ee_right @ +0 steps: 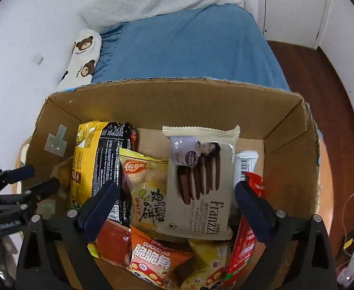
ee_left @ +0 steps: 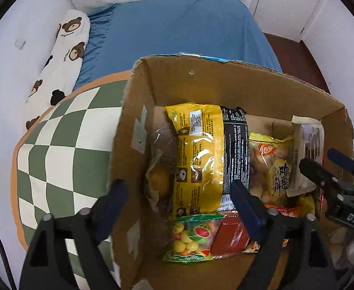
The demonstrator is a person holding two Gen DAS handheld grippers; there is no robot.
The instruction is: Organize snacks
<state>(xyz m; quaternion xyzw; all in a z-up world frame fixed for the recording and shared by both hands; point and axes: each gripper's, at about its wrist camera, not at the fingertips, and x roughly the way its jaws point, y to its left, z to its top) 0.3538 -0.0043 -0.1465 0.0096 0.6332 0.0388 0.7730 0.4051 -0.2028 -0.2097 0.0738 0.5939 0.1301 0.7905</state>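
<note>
While both grippers point down into the cardboard box (ee_right: 288,130), each stands with jaws apart and nothing between them. The left gripper (ee_left: 179,193) straddles the box's left wall, above the fruit-candy bag (ee_left: 191,236) and the yellow snack bag (ee_left: 196,159). The right gripper (ee_right: 174,193) hangs over the Franzzi cookie pack (ee_right: 201,181) and egg-biscuit bag (ee_right: 147,188). Beyond the box lies the blue bed (ee_right: 189,48).
</note>
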